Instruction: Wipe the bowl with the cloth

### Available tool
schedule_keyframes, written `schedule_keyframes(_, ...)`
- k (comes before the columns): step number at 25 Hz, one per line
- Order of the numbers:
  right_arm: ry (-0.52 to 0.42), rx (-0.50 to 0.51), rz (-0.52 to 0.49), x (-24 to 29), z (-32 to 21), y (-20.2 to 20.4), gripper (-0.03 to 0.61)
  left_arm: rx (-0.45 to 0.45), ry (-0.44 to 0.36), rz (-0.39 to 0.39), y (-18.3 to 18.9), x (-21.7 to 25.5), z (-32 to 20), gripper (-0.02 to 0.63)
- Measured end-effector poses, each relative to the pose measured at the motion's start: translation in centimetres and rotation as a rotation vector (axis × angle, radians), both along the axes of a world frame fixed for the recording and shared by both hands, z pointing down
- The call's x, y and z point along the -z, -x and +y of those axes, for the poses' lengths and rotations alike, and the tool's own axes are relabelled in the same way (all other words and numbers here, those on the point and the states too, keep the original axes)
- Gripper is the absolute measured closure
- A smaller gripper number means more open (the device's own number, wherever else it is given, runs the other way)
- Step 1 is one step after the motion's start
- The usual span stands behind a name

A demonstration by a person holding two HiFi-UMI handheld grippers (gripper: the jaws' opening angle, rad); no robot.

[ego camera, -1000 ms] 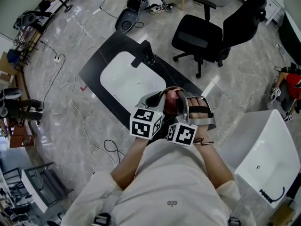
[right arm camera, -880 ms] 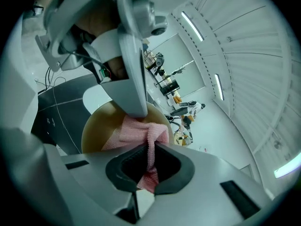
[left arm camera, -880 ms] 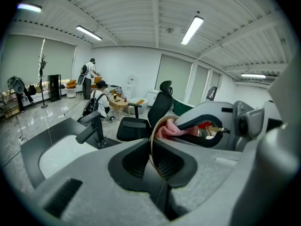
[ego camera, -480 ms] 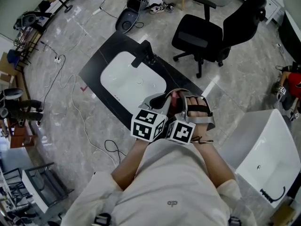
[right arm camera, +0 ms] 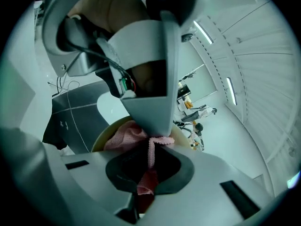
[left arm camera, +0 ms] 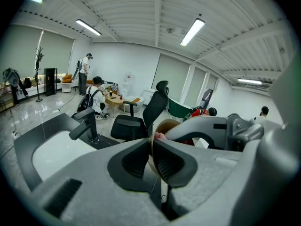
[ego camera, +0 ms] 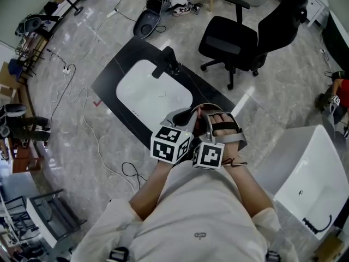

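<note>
Standing over a flat black counter [ego camera: 112, 79], the person held both tools close together before the chest; the left gripper [left arm camera: 153, 161] was clamped on the thin rim of a smooth, round tan bowl [right arm camera: 100, 136]; the right gripper [right arm camera: 149, 166] was pinched tight on a pink cloth [right arm camera: 126, 133] of nubbly weave, its bunched part lying inside the bowl, a narrow strip running down between the jaws; at ten o'clock from the grippers sat a glossy white sink [ego camera: 147, 94] with rounded corners, a matte black faucet [ego camera: 163, 64] at its far edge; a black swivel chair [ego camera: 234, 37] stood at one o'clock on the veined grey floor.
</note>
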State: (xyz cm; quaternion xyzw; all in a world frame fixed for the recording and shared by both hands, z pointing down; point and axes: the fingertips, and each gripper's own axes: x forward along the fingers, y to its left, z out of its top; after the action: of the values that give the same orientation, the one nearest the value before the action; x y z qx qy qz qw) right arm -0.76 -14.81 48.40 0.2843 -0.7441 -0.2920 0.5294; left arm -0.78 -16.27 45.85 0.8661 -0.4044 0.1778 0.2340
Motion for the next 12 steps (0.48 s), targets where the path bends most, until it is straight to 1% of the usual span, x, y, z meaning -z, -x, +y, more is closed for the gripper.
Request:
schedule_keyframes(2, 0.014, 0.015, -0.001, -0.1, 0.3, 0.2, 0.561, 0.007, 0.001, 0.004, 0.1, 0.0, 0.0, 0.583)
schedule_keyframes(6, 0.032, 0.051, 0.028, -0.9, 0.9, 0.4, 0.561, 0.025, -0.003, 0.013, 0.3, 0.1, -0.4, 0.583)
schedule_keyframes(12, 0.075, 0.061, 0.046, -2.0, 1.6, 0.4, 0.561, 0.026, 0.004, 0.014, 0.5, -0.1, -0.5, 0.581)
